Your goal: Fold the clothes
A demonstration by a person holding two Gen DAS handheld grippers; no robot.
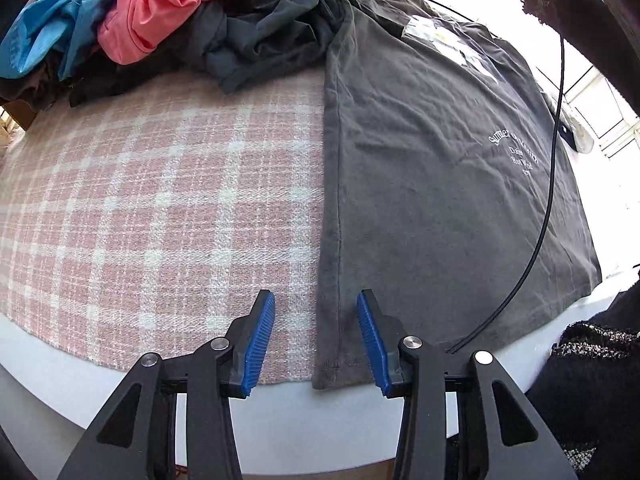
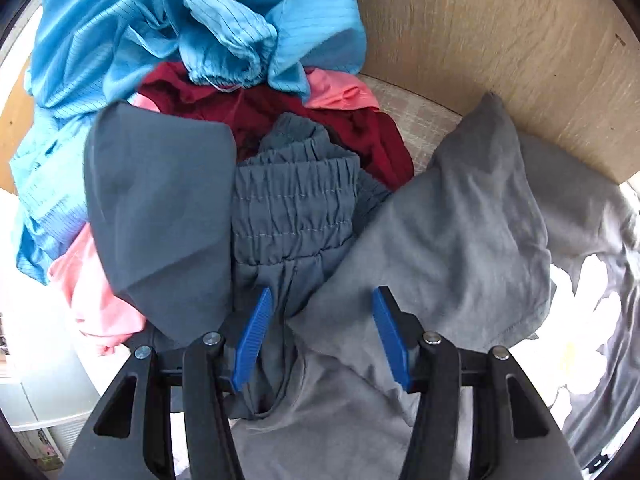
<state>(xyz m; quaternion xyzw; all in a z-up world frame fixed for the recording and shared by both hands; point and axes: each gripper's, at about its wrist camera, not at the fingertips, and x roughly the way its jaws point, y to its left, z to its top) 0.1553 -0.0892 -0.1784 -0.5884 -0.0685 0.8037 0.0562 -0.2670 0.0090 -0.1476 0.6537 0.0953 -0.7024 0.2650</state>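
A dark grey T-shirt (image 1: 440, 160) with white lettering lies flat on the right half of a pink plaid cloth (image 1: 160, 200). My left gripper (image 1: 315, 296) hangs open over the shirt's near left hem corner. The shirt's edge runs below the gap and the pads (image 1: 262, 340) touch nothing. In the right wrist view, my right gripper (image 2: 323, 292) stands open above the shirt's far end, over a raised grey sleeve (image 2: 460, 232) and slate-grey shorts (image 2: 292, 200) with an elastic waistband. Nothing is pinched between its pads (image 2: 252, 340).
A heap of clothes sits at the far left: blue (image 2: 160, 32), maroon (image 2: 280, 108), pink (image 1: 160, 4) and dark slate (image 1: 272, 28) garments. A black cable (image 1: 552, 160) hangs over the shirt. A wooden board (image 2: 500, 40) stands behind. The white table edge (image 1: 80, 384) is close, with a dark sleeve (image 1: 592, 380) at right.
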